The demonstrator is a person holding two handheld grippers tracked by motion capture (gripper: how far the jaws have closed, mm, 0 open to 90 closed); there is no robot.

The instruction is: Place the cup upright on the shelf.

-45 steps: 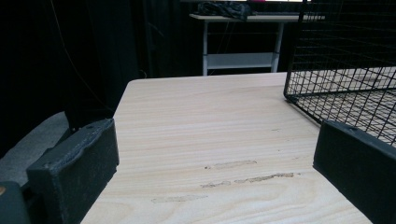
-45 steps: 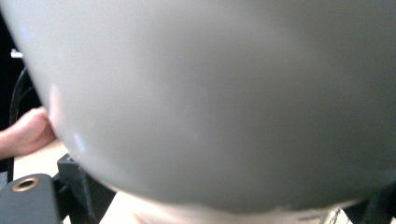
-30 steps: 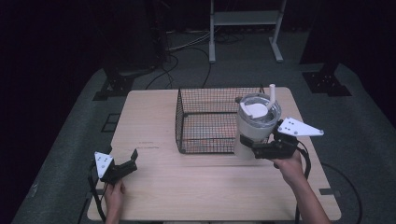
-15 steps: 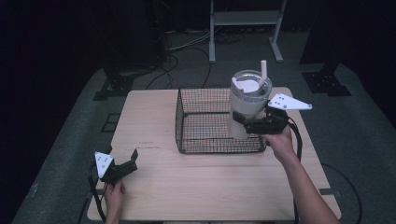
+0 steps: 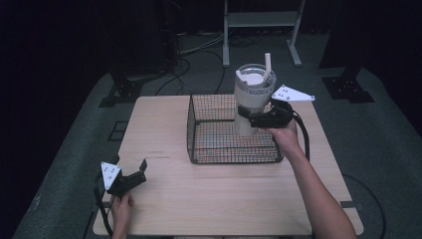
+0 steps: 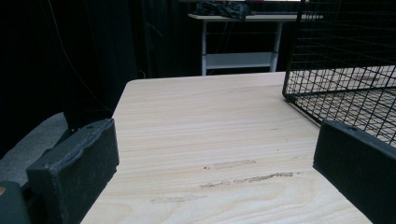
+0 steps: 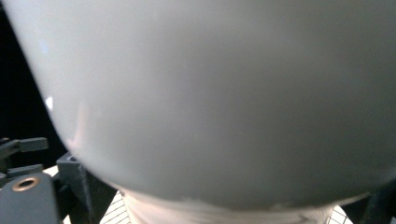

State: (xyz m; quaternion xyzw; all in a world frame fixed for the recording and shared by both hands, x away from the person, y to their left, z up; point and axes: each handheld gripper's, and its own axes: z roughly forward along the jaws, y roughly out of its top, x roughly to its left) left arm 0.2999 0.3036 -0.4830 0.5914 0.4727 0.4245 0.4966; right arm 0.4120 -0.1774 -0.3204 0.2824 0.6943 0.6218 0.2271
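Tumbler (image 5: pixel 250 102): I hold this white lidded cup with straw upright over the wire basket (image 5: pixel 219 149), inside its right wall.
Right gripper (image 5: pixel 259 119): jaws clenched on the tumbler's lower body.
Left gripper (image 5: pixel 130 175): jaws released, resting on the desk (image 5: pixel 199 199), well left of the basket.
Risk: I judge the base may snag the basket's rim and tip.
Room: basket floor bare; its left side is open.
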